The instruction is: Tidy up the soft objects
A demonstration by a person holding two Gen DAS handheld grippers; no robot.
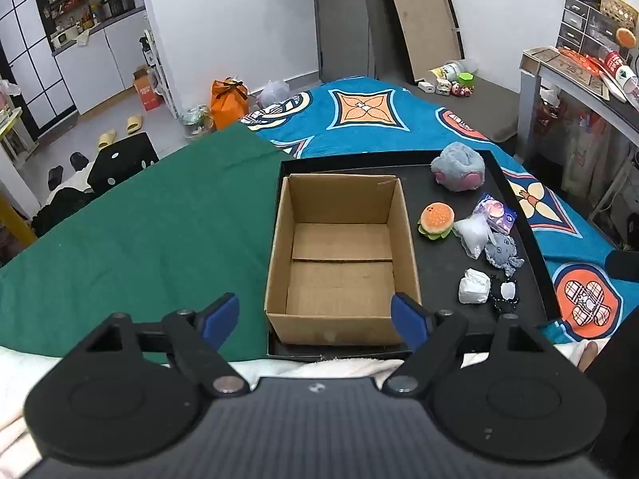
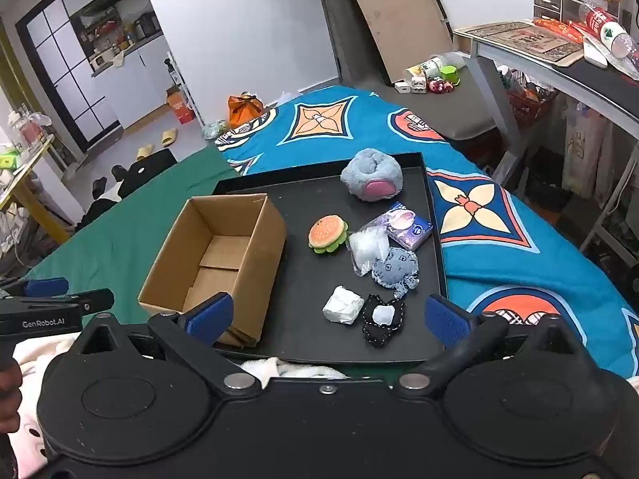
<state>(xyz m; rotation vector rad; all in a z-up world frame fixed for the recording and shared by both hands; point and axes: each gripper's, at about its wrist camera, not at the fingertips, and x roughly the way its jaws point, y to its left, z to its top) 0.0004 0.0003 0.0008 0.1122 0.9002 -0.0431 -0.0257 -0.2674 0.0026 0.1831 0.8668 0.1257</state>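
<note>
Both the left gripper (image 1: 315, 315) and right gripper (image 2: 327, 315) hover with jaws wide apart, holding nothing. The empty cardboard box (image 1: 339, 255) sits left on the black tray (image 2: 311, 287); burger plush (image 2: 327, 233) and other soft toys lie right of it

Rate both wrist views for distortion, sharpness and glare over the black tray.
Left wrist view: strong fisheye bending at the edges, the open cardboard box sharp, the black tray evenly lit without glare. Right wrist view: same barrel curve, the orange plush burger crisp with a soft shadow, only the open right gripper close and looming.
</note>
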